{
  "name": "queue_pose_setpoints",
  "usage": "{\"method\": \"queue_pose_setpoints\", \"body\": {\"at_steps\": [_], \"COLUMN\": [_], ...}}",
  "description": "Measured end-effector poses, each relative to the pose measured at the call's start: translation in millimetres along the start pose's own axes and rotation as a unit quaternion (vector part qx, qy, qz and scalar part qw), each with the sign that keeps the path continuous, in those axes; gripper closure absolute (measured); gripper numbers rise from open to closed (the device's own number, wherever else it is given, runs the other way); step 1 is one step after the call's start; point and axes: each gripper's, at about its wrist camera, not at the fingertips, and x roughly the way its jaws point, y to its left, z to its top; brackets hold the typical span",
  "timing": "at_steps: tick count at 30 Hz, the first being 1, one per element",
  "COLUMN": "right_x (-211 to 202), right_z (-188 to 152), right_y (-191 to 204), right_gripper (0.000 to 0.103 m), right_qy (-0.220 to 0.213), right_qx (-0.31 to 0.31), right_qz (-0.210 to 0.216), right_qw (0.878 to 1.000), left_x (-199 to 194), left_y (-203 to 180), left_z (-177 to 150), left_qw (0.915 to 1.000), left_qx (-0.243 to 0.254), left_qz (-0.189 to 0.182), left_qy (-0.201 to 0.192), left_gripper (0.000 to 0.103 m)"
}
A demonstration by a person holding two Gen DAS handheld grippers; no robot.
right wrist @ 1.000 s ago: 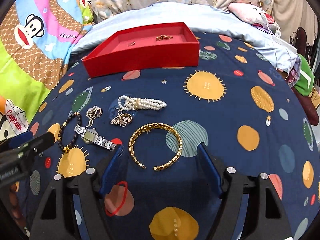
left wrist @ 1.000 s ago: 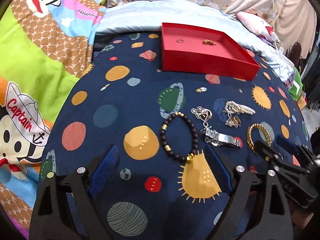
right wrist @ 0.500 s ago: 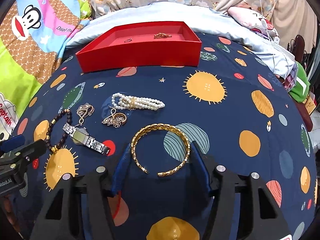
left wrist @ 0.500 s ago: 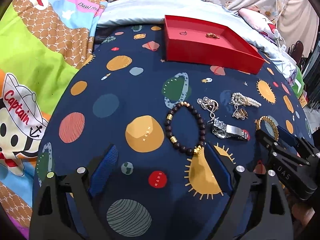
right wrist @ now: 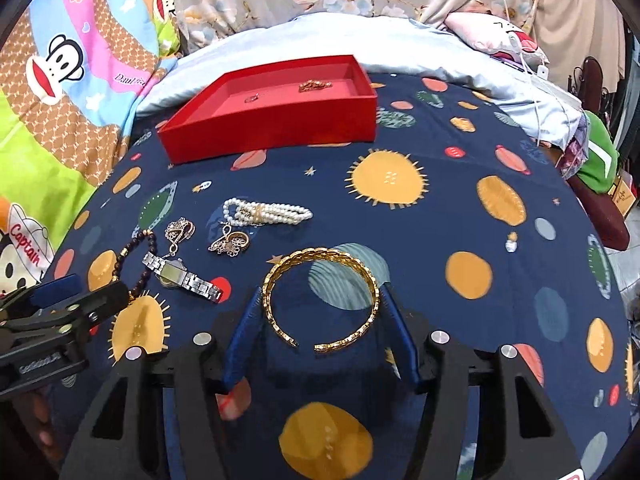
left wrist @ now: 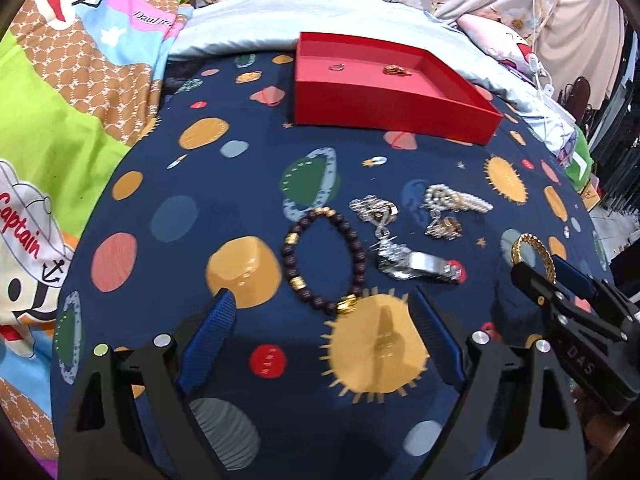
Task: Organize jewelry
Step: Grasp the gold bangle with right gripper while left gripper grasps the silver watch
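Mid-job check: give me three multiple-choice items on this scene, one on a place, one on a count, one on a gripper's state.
1. Where is the pearl bracelet?
A. in the red tray
B. on the blanket, near side of the tray
C. in the left gripper

2. How many pieces lie in the red tray?
A. none
B. two
C. five

3. The right gripper is:
A. shut on the gold bangle
B. wide open over the watch
C. out of view

Answers: 1 B, it lies on the planet-print blanket; 2 B, a ring and a gold piece; 3 A, both pads touch the bangle's sides.
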Motion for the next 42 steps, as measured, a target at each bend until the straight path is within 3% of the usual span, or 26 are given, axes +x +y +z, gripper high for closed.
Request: {"method": "queue_pose_setpoints", "body": {"at_steps": [6,9,15,17,22,26,31,40,42], "right_x": [-16.6,-19.7,-21.4,-21.3,-21.4,-22.3,-20.6,-21.8,-22.6], "right_z": [2.3,3.3,3.0,2.9,2.9,2.5,1.5,1.7,1.7], "right_y": [-15.8,-22.4,-33.0,-35.8,-39.3,-40.3,-39.0,-35.4,-35.8], "right_gripper": [0.046,0.046,0.045,0.045,0.045,0.045,0.045,0.045,0.045], "right_qy": [-0.009,-0.012,-0.014,-0.015,-0.015,-0.016,-0.015,-0.016,-0.016], "right_qx": [0.014,0.02,0.033,0.037,0.041,0.043,0.045,0.045,0.046], "right_qz": [-0.004,-0.005,0.0,0.003,0.012,0.022,0.029,0.032,0.032], "right_qw": [1.0,1.0,0.999,0.999,0.999,0.999,0.998,0.998,0.998], "left_x": [5.0,12.6,37.4,40.8,40.9,31.5,19.3,13.5,19.5], "left_y": [-20.1,-31.7,-49.0,-54.4,-58.9,-48.8,-35.4,-54.3,-59.4], "left_z": [7.3,9.3,17.9,19.6,15.0,1.8,-7.5,0.8,2.0], "left_qw": [0.9986,0.9979,0.9979,0.998,0.9975,0.9976,0.9983,0.9984,0.9981], "left_qx": [-0.012,-0.019,-0.041,-0.034,-0.002,0.026,0.041,0.055,0.058], "left_qz": [-0.048,-0.052,0.001,0.032,0.056,0.05,0.022,0.0,-0.006], "left_qy": [0.02,0.033,0.05,0.042,0.042,0.041,0.035,0.012,0.02], "left_gripper": [0.018,0.019,0.023,0.027,0.033,0.035,0.047,0.049,0.06]}}
